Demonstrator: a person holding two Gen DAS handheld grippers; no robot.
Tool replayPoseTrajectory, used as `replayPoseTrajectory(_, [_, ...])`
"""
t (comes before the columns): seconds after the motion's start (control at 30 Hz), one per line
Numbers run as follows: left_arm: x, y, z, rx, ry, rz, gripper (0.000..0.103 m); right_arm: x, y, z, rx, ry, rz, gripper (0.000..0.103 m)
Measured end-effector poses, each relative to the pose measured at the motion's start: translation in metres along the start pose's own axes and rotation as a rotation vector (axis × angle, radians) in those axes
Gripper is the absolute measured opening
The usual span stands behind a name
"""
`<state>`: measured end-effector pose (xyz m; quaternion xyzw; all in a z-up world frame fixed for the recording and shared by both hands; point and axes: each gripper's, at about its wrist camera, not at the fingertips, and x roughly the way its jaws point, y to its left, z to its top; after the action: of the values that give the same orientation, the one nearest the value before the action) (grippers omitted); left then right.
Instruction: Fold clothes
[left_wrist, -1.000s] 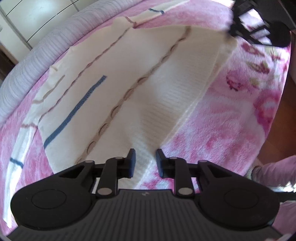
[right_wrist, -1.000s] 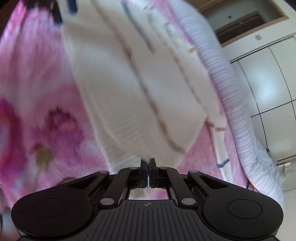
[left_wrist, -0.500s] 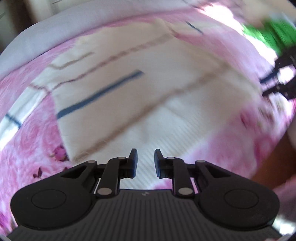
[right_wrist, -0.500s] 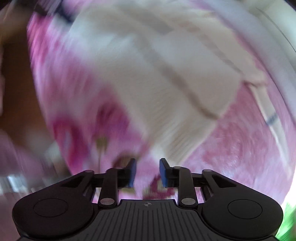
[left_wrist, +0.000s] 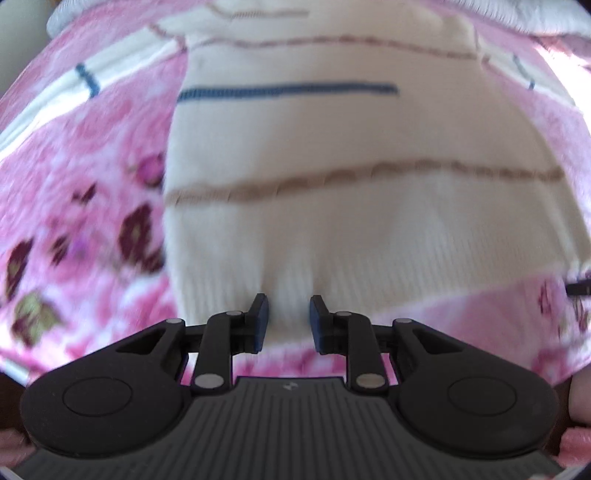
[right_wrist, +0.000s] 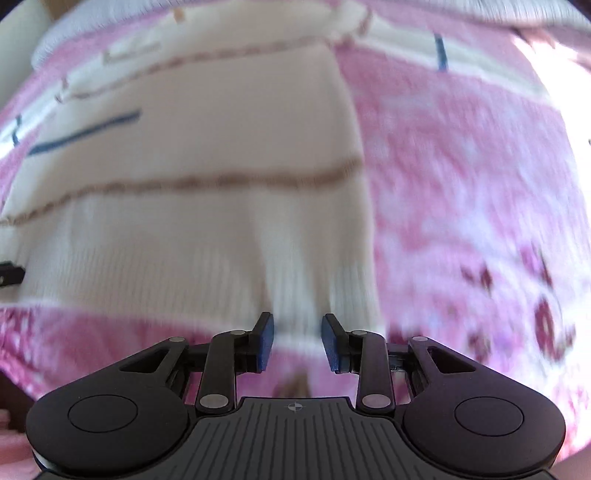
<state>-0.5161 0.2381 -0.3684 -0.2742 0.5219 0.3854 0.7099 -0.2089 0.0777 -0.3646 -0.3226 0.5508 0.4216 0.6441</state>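
One cream knitted sweater is lying flat on a pink flowered blanket, its ribbed hem forming the near edge and its neck pointing to the far side. Three stripes are crossing the body: one blue, two brown. Both sleeves are spreading out to left and right at the far end. Bare blanket is showing all around the sweater, with the widest free stretches to its left and right.

The left gripper is hovering over the near hem toward the sweater's left side, its fingers standing a little apart with the ribbed edge showing in the gap; no clamping is visible. The right gripper is hovering over the hem near the right side edge, its jaws opening, the hem showing between them but not pinched.

The left view is showing the sweater's left edge and dark flowers beyond; the right view is showing the right edge and a broad, blurred run of blanket.
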Motion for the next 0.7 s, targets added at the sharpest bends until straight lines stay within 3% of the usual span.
replayPoseTrajectory(0.1, [-0.024, -0.002, 0.007, -0.045, 0.096, 0.001, 0.02, -0.016, -0.003, 0.005, 0.088, 0.092, -0.003, 0.032])
replayPoseTrajectory(0.23, [-0.087, -0.002, 0.032, -0.083, 0.035, -0.013, 0.025, -0.077, 0.015, 0.022, 0.124, 0.024, 0.083, 0.037])
replayPoseTrajectory(0.3, [-0.12, -0.002, 0.051, -0.068, -0.013, 0.0, 0.035, -0.11, 0.028, 0.031, 0.125, -0.021, 0.124, 0.048])
replayPoseTrajectory(0.37, [-0.153, -0.004, 0.066, -0.052, -0.065, 0.02, 0.041, -0.143, 0.041, 0.041, 0.125, -0.068, 0.165, 0.067])
replayPoseTrajectory(0.43, [-0.18, -0.007, 0.074, -0.036, -0.112, 0.033, 0.045, -0.166, 0.056, 0.05, 0.118, -0.107, 0.167, 0.073])
replayPoseTrajectory(0.53, [-0.207, -0.01, 0.078, -0.045, -0.144, 0.047, 0.047, -0.194, 0.073, 0.063, 0.1, -0.17, 0.148, 0.074])
replayPoseTrajectory(0.7, [-0.233, -0.019, 0.075, -0.054, -0.149, 0.031, 0.048, -0.237, 0.088, 0.055, 0.077, -0.252, 0.085, 0.074])
